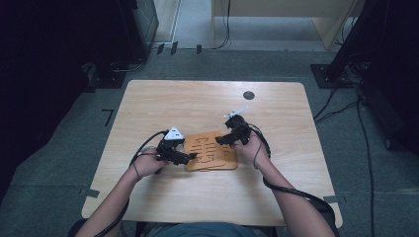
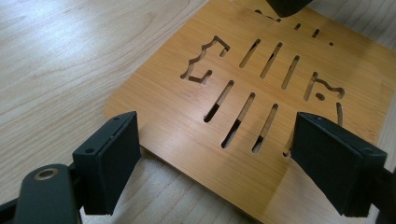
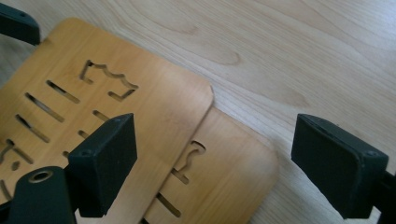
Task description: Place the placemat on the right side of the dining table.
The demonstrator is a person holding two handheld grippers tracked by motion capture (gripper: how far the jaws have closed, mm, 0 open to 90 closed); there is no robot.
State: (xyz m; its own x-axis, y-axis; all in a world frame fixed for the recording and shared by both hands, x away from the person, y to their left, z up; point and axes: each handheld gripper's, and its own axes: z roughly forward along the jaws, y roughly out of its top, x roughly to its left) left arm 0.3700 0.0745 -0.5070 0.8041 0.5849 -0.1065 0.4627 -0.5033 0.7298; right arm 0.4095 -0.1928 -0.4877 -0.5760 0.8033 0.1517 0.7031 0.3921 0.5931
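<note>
Two bamboo trivets, slotted, stacked with an offset, lying flat near the middle of the worktop (image 1: 148, 106). Upper trivet (image 3: 140, 100): rounded corners, rows of narrow slots, cut-out figures at the ends. Lower trivet (image 3: 233, 177): same make as far as can be told, its corner and one edge strip protruding from under the upper piece on the side toward the right gripper; most of it is covered.

Left gripper (image 2: 215, 154): jaws spread wide, holding nothing, poised low at the near left edge of the upper trivet (image 2: 261, 93). The board's edge runs across the gap between the jaws, and the slots run away from the camera.

Right gripper (image 3: 215, 158): jaws likewise parted and empty, straddling the exposed corner of the lower trivet from the right side of the stack. One jaw sits over the upper board, the other over bare worktop.

Key relation: in the high view the stack (image 1: 211, 152) sits between the left gripper (image 1: 190, 157) and the right gripper (image 1: 226, 139), each just beside its own side. The right gripper is nearer the protruding lower corner, the left nearer the upper board's free edge. Height of either set of jaws above the wood is hard to judge, possibly touching. Separation would likely need the two boards pulled apart sideways.
</note>
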